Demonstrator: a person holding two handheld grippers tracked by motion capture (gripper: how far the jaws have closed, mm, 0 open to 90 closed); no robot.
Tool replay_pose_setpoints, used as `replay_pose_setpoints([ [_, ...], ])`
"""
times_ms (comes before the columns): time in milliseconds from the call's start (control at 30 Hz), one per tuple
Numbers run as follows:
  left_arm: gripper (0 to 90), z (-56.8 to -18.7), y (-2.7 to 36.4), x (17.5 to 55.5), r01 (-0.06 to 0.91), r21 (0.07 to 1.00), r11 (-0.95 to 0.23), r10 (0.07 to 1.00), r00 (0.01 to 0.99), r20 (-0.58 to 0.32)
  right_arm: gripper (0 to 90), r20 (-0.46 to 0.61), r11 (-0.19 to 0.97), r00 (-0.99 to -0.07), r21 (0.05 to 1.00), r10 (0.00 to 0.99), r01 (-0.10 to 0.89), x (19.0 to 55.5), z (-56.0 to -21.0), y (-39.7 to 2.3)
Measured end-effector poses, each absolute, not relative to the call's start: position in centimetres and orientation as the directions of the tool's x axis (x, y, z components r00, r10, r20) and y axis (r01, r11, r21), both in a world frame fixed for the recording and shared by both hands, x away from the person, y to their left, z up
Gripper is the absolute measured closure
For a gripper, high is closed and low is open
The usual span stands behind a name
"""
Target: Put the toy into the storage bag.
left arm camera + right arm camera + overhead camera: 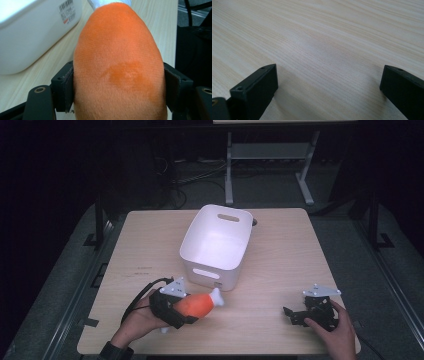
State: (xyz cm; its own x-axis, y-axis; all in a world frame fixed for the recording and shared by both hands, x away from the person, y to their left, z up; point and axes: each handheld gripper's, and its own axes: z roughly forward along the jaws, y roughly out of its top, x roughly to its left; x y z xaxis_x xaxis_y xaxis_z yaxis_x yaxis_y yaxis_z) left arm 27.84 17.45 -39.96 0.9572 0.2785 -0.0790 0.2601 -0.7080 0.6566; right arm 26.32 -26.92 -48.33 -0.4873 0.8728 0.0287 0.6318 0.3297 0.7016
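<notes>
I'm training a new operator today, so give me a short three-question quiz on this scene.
1. True or false: the left tool is shut on the orange plush drumstick.
2. Which way does the drumstick's white bone end point? A) toward the white plastic bin B) toward the person
3. What lies between the right tool's jaws?

Key: 1 true. 2 A. 3 Nothing, just bare wooden table; it is open.

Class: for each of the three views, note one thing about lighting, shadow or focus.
High view: table lit, surroundings nearly black. Left gripper view: the orange plush drumstick looms large, its nap sharp, a darker patch midway. Right gripper view: soft shadows beside the open right gripper jaws.
</notes>
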Motion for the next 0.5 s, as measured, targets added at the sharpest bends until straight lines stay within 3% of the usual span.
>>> replay_pose_setpoints([
  [500, 24.9, -36.7, 17.6, 28.2, 0.22, 0.68, -0.7, 0.239, 0.969, -0.066, 0.9, 0.029, 0.329, -0.487, 0.702, 0.873, 0.632, 26.3, -48.3, -26.9],
])
